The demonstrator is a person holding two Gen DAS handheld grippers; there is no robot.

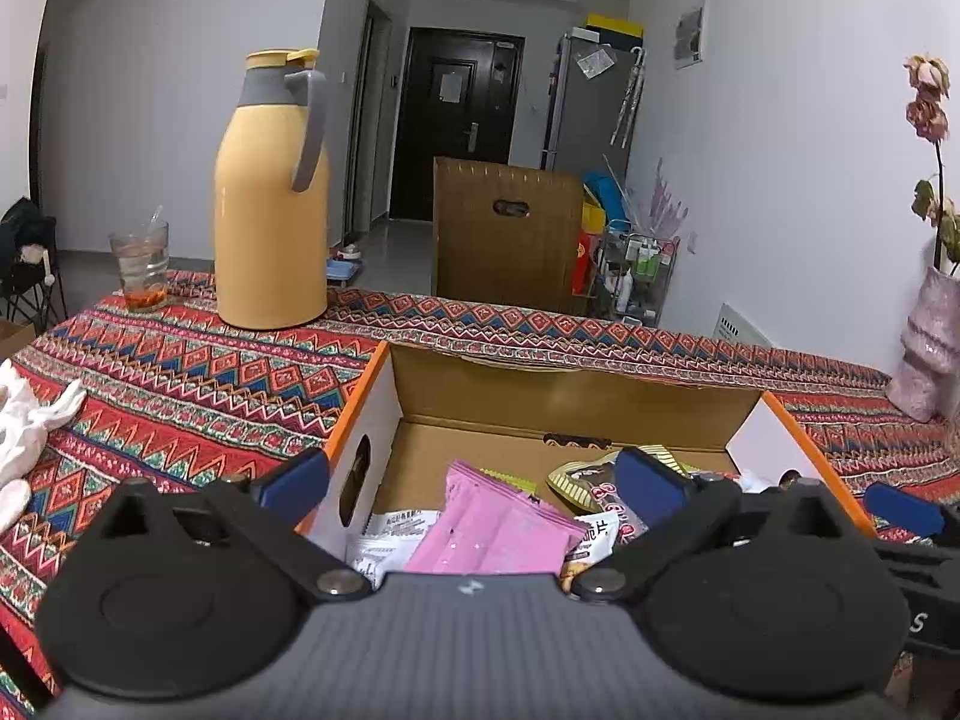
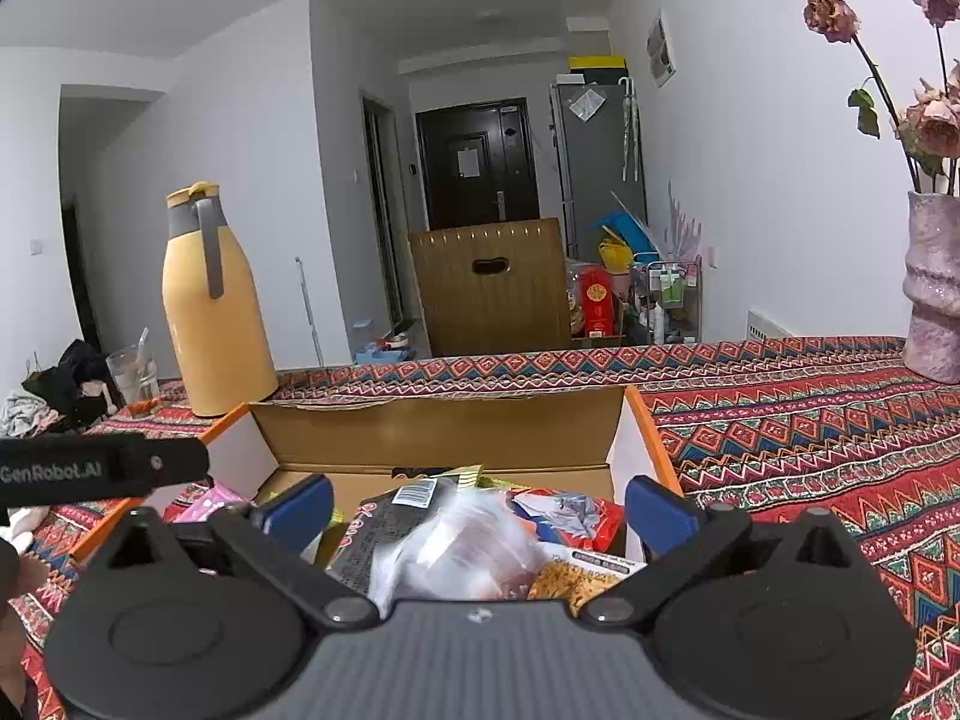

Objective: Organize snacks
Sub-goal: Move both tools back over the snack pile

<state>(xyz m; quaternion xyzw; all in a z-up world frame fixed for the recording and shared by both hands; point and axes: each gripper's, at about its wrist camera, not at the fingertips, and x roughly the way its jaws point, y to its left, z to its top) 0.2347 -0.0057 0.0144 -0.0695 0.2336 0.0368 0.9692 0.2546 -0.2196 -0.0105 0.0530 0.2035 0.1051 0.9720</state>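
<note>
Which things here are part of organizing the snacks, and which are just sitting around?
Part of the job: cardboard box; pink packet and clear bag inside it; left gripper and right gripper, both open.

Just sitting around: yellow thermos, drinking glass, vase of dried flowers, white cloth.

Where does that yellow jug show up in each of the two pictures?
Left wrist view: the jug stands upper left, on the patterned cloth, with a glass to its left.
Right wrist view: the jug stands at middle left, smaller, beyond the box's far left corner.
Shared landmark: the dark door at the end of the room, right of the jug in both.
</note>
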